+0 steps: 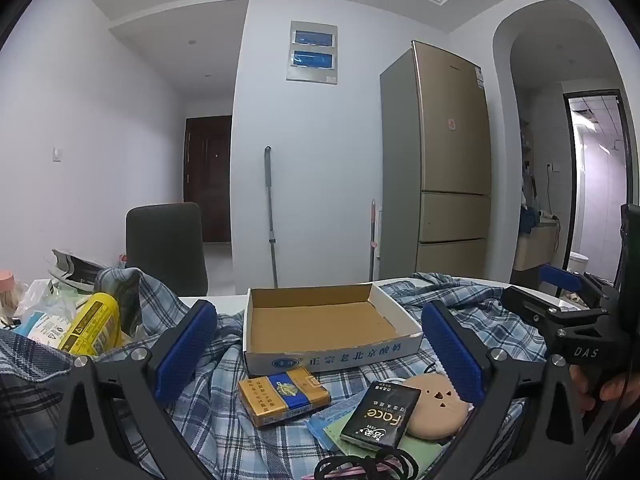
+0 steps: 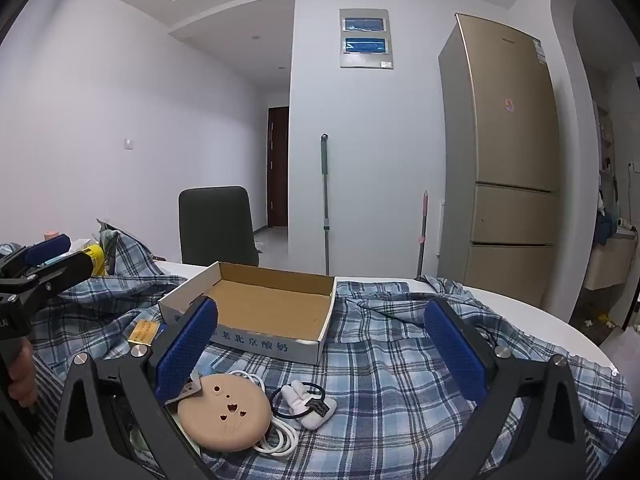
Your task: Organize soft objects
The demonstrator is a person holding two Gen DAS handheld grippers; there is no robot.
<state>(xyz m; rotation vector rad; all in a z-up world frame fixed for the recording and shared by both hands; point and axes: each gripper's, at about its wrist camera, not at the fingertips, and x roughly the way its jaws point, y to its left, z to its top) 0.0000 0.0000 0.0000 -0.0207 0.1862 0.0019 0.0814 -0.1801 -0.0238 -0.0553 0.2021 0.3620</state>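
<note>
Both grippers, left gripper (image 1: 322,354) and right gripper (image 2: 322,354), spread wide, gripping nothing. Cardboard box (image 1: 332,344) front edge just beyond fingertips; plaid cloth (image 2: 400,360) open between right fingers (image 2: 454,350).

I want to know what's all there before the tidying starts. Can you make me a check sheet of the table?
Surface: table under a plaid cloth.
Job's things: empty box; tissue pack; bunny hair tie; blue packets.
Clutter: cigarette pack; tan disc; yellow can; bags.
Tongs: left tongs and right tongs open, holding nothing.
Cables: white cable under the disc.
Surroundings: chair; fridge; mop.
</note>
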